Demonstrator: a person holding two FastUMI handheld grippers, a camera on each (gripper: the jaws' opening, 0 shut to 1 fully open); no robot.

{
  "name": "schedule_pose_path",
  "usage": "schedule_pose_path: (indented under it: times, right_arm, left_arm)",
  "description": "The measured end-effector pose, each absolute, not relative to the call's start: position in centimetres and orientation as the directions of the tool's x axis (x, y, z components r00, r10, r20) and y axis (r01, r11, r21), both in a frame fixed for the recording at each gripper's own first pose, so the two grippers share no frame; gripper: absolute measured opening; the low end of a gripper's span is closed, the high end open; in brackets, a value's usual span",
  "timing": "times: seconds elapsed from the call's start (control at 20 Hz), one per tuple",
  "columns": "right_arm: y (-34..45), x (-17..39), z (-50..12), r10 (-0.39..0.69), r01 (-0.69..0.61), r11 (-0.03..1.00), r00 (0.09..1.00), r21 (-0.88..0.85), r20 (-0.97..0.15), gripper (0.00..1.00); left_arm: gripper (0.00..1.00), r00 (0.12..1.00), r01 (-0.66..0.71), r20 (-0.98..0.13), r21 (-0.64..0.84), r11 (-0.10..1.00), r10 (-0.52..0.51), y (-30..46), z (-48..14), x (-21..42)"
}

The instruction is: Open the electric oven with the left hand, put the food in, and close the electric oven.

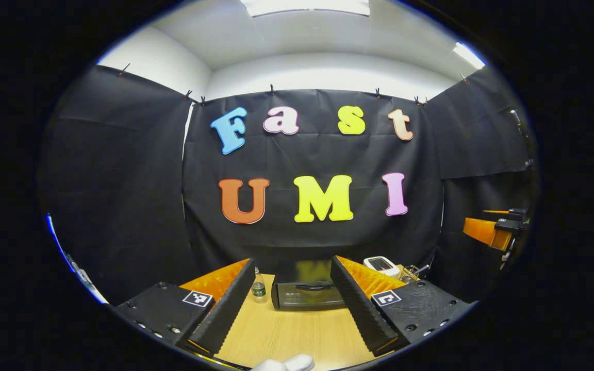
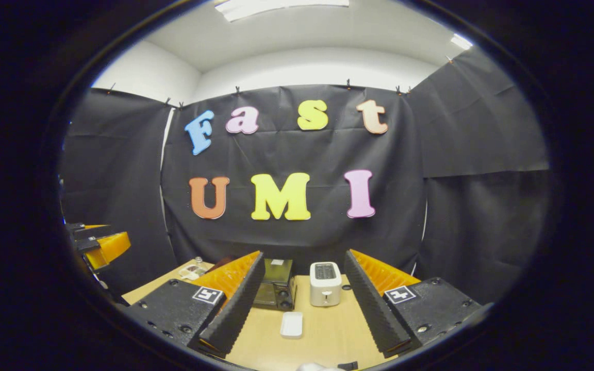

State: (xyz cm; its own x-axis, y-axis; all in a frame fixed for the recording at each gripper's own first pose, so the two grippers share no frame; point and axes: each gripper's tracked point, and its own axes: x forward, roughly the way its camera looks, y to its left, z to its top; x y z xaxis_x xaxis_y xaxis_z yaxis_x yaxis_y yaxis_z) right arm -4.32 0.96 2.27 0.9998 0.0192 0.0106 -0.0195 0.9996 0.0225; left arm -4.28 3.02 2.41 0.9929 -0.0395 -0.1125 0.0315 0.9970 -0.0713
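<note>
We hold both grippers up and well back from the bench, nothing touched yet, so we judge the very first step is in hand: the approach to the electric oven. The oven sits at the far side of the bench with its door up and closed; in the left gripper view it stands framed between our own fingers, its dark handle running across the front. The left gripper has its jaws wide apart and empty. The right gripper is the same, jaws spread with nothing between them.

Next move, as we read it: the left gripper has to travel forward and down, line its jaws up on that handle, close on it and pull the door down. The right one then needs to go for the food, which we take to be on the small white tray lying on the bench in front of the oven, though we cannot make out what is on it.

Counting: one oven, one white toaster just beside it, one small bottle on the oven's other side, one white tray, two grippers.
</note>
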Motion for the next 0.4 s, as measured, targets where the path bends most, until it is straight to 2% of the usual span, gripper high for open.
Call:
schedule_pose_path:
  times: [0.15,0.2,0.25,0.4]
  right_arm:
    - [0.85,-4.41,2.34,0.007,-0.007,1.000,1.000,0.030,0.010,0.90]
    - [0.80,-4.58,2.37,0.004,-0.004,1.000,1.000,0.030,0.013,0.99]
    - [0.72,-4.64,2.40,-0.002,0.002,1.000,1.000,0.030,0.013,0.90]
    - [0.82,-4.72,2.63,-0.007,0.007,1.000,1.000,0.029,0.020,0.90]
  left_arm:
    - [0.96,0.994,0.041,-0.100,-0.068,0.997,-0.048,2.99,2.61,-3.99]
    - [0.96,0.994,0.043,-0.100,-0.066,0.997,-0.050,2.94,2.50,-3.83]
    - [0.96,0.993,0.051,-0.100,-0.067,0.996,-0.057,2.76,2.44,-3.87]
    - [0.96,0.994,0.058,-0.094,-0.069,0.996,-0.064,2.78,2.71,-3.48]
